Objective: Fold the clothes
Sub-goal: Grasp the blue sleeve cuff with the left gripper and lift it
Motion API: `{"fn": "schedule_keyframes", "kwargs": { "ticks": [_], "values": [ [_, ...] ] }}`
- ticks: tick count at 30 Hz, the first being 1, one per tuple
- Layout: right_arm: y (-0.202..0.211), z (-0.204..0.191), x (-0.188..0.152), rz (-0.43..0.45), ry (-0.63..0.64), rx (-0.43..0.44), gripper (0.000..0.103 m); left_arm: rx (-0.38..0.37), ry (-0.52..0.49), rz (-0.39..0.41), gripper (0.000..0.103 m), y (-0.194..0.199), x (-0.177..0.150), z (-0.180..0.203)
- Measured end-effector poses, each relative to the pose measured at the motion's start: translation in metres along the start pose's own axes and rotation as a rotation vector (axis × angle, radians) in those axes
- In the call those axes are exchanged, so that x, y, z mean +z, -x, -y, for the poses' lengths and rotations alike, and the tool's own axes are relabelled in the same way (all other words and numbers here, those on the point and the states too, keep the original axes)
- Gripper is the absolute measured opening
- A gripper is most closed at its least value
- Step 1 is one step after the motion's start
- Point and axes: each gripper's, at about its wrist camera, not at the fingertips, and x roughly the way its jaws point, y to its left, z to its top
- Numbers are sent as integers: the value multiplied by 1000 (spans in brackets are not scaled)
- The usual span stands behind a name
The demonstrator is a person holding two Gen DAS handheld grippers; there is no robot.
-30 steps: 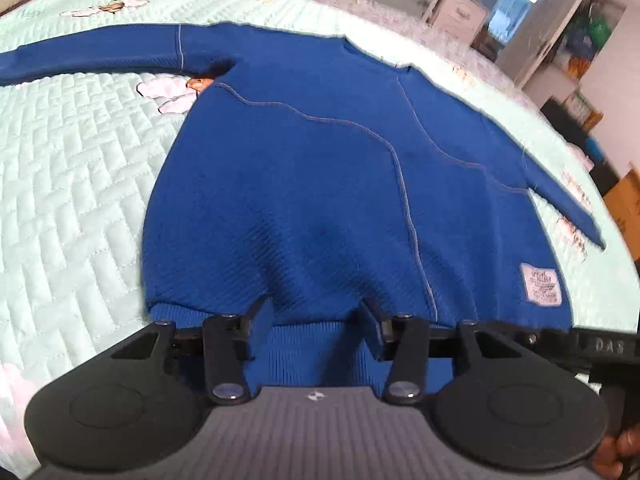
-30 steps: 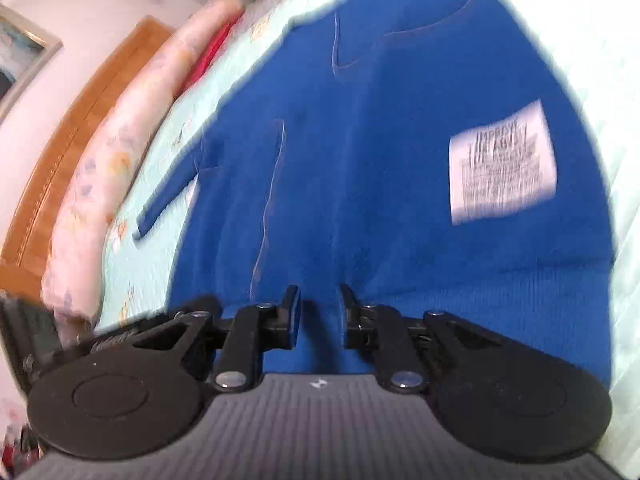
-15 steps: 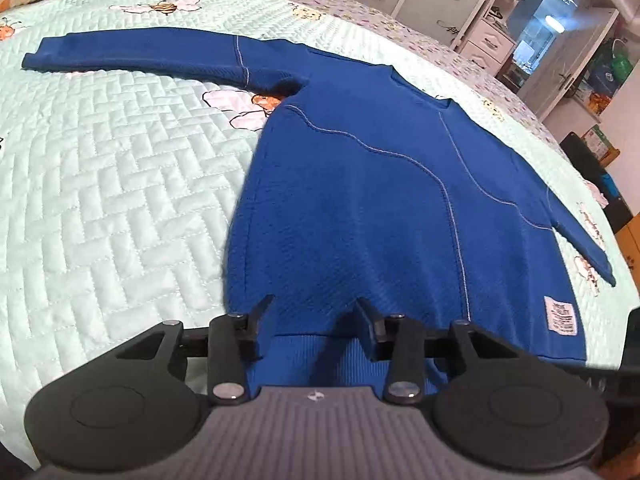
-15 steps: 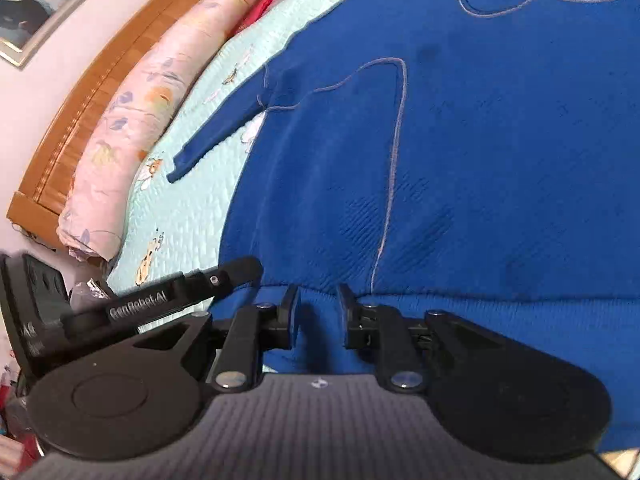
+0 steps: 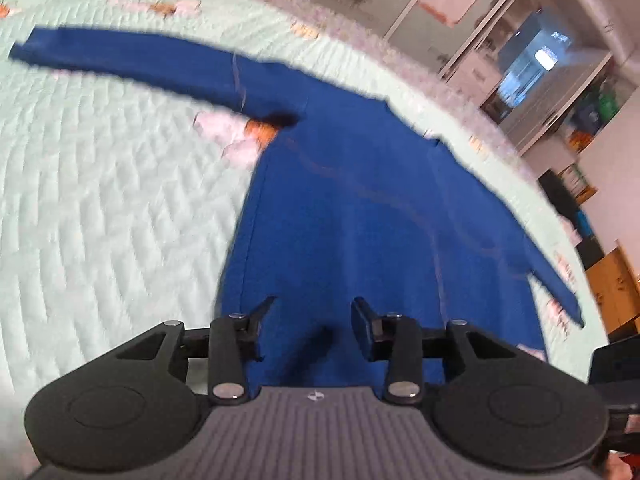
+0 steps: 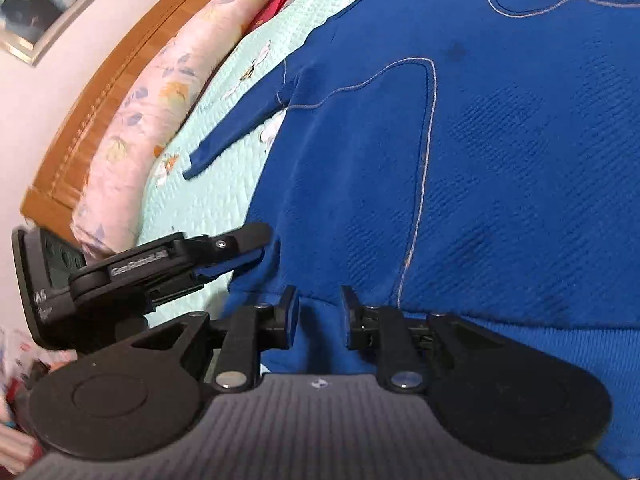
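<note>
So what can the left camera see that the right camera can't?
Only the left wrist view shows the cupboards across the room and the jumper's far sleeve. Only the right wrist view shows the wooden headboard, the flowery pillow, a framed picture, and the left gripper from the side. Both show the blue jumper flat on the green quilt, and both show its long sleeve.
</note>
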Motion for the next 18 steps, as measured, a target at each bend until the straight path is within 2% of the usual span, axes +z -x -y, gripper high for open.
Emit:
{"fn": "schedule_keyframes", "kwargs": {
  "ticks": [2,5,10,15,18],
  "values": [
    [-2,-5,10,33,14,-5,24,5,30,52,43,0,12,-7],
    [-8,-18,27,78,92,-35,24,67,115,93,43,-2,32,-29],
    [-33,-43,48,150,153,-5,24,211,311,227,45,2,70,-96],
    [-67,-42,49,156,161,5,24,354,510,368,52,7,109,-164],
    [-74,-34,45,162,157,20,24,391,612,422,54,7,129,-201]
  ]
}}
